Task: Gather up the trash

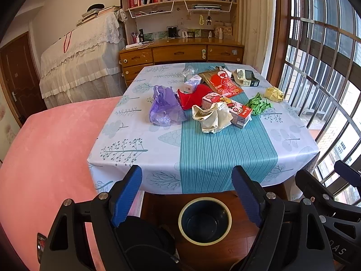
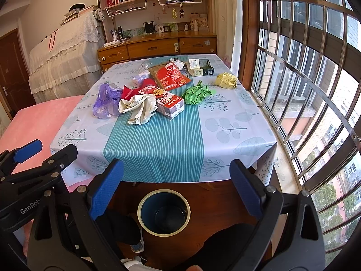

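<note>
Trash lies on the table (image 1: 203,158): a purple plastic bag (image 1: 165,110), crumpled beige paper (image 1: 213,118), a red carton (image 1: 234,110), a red bag (image 1: 191,98), green crumpled paper (image 1: 258,105), yellow crumpled paper (image 1: 274,93) and a red flat packet (image 1: 225,83). A blue bin (image 1: 204,220) with a cream rim stands on the floor before the table; it also shows in the right wrist view (image 2: 164,212). My left gripper (image 1: 187,194) and right gripper (image 2: 176,187) are both open and empty, held above the bin, short of the table.
A pink bed (image 1: 49,153) lies left of the table. A barred window (image 2: 304,90) runs along the right. A wooden desk with shelves (image 1: 180,54) stands behind the table. A dark box (image 1: 247,78) and a small white box (image 1: 191,83) also lie on the table.
</note>
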